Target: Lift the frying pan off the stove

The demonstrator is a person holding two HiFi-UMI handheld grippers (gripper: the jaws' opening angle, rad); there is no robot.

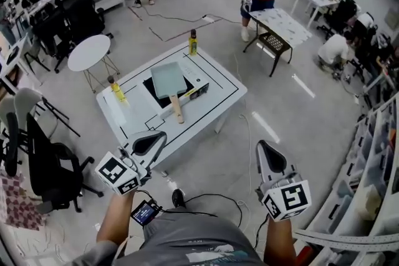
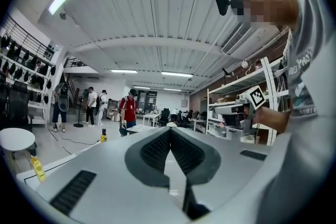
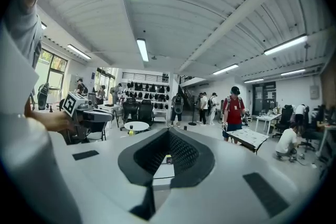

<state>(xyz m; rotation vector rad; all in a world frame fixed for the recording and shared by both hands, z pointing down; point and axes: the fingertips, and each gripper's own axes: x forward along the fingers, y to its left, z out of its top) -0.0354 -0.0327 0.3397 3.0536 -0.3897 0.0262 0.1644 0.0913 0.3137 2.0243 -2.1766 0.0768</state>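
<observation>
A grey square frying pan [image 1: 168, 79] with a wooden handle [image 1: 176, 108] rests on the black stove [image 1: 151, 85] on a low white table [image 1: 218, 93]. The handle points toward me. My left gripper [image 1: 163, 134] is shut and empty, just short of the table's near edge and apart from the pan. My right gripper [image 1: 262, 144] hangs over the floor to the right of the table, shut and empty too. In the left gripper view the jaws [image 2: 169, 131] meet with nothing between them. The right gripper view shows the same [image 3: 169, 131]. Neither gripper view shows the pan.
Two yellow bottles stand on the table, one at the far corner [image 1: 192, 42] and one at the left edge [image 1: 116, 90]. A round white table [image 1: 88, 52] and black chairs [image 1: 53, 165] are on the left. A folding table [image 1: 280, 27], several people and shelving [image 1: 374, 177] lie beyond and right.
</observation>
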